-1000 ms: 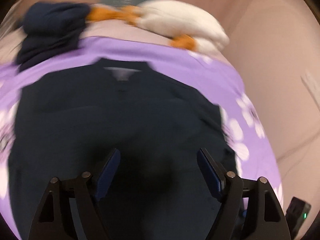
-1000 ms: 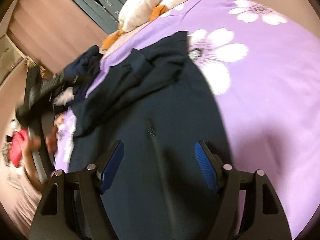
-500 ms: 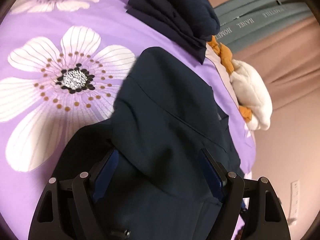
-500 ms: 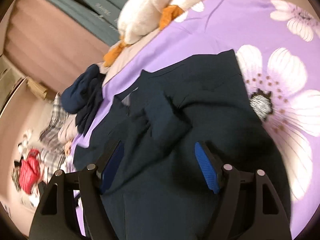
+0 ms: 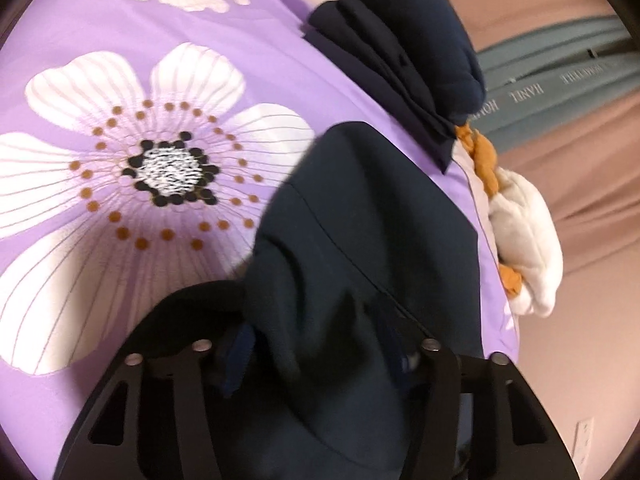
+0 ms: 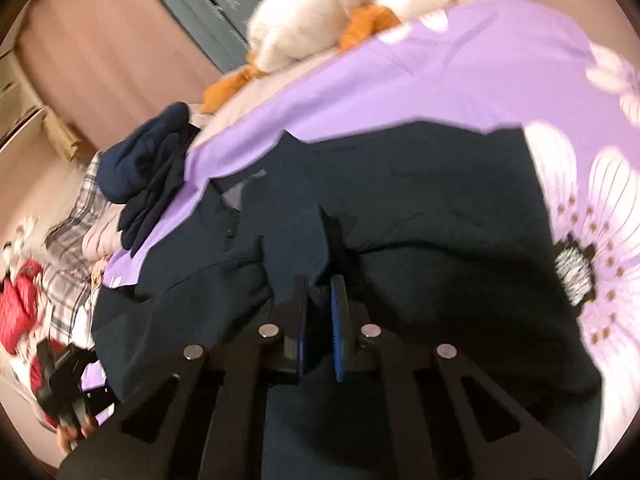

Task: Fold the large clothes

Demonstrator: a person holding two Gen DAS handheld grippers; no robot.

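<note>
A dark navy garment (image 5: 360,240) lies spread on the purple flowered bedspread (image 5: 120,80). My left gripper (image 5: 320,346) sits low over one edge of it. A bunched fold fills the gap between its blue pads (image 5: 240,354), and the jaws are closing. In the right wrist view the same garment (image 6: 440,208) covers the middle of the bed. My right gripper (image 6: 320,320) is shut on a small peak of its cloth near the collar area.
A folded navy pile (image 5: 400,60) and a white and orange plush toy (image 5: 524,248) lie at the bed's far edge. Plaid cloth (image 6: 76,216) and something red (image 6: 20,308) sit at the left. A hand (image 6: 68,436) on a black device shows at the lower left.
The right jaws have gone from wide apart to shut on a fold of the garment. The left jaws have narrowed around the bunched cloth. Both views moved only slightly in the last half second.
</note>
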